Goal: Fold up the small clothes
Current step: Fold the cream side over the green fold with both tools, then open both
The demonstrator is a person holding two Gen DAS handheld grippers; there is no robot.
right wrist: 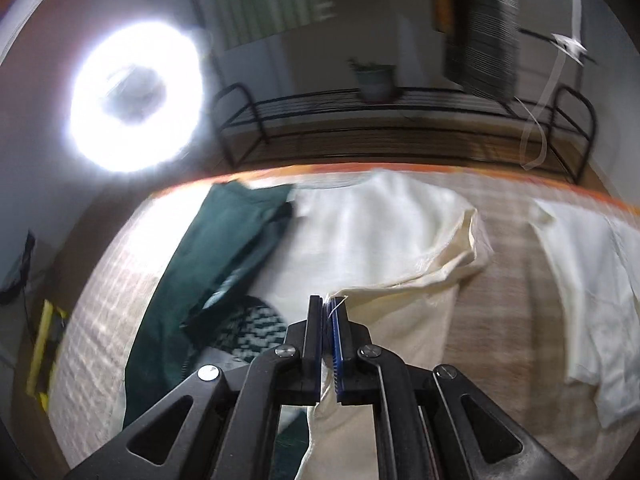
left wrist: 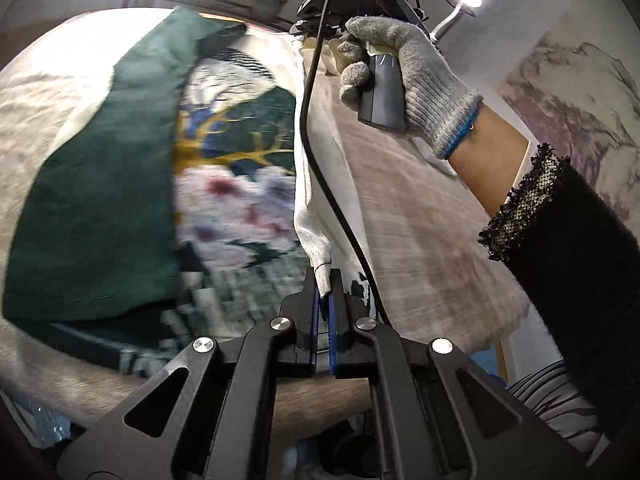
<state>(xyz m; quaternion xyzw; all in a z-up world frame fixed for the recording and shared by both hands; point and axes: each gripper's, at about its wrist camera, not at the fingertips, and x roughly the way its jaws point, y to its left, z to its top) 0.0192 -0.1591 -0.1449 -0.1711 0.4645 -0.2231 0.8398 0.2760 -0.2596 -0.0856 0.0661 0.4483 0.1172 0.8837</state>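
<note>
My left gripper (left wrist: 325, 280) is shut on the ribbed hem of a cream-white garment (left wrist: 320, 184), which hangs stretched up toward the other gripper's handle, held in a grey-gloved hand (left wrist: 404, 80). My right gripper (right wrist: 329, 308) is shut on another edge of the same cream garment (right wrist: 380, 236), whose body lies rumpled on the table beyond. A dark green garment with a floral print (left wrist: 100, 200) lies under and left of it; it also shows in the right wrist view (right wrist: 200, 260).
The wood-grain table (left wrist: 420, 220) has an orange far edge (right wrist: 400, 170). Another cream cloth (right wrist: 588, 288) lies at the right. A black metal rack (right wrist: 400, 120) with a potted plant (right wrist: 376, 80) stands behind. A ring light (right wrist: 132, 100) glares at left.
</note>
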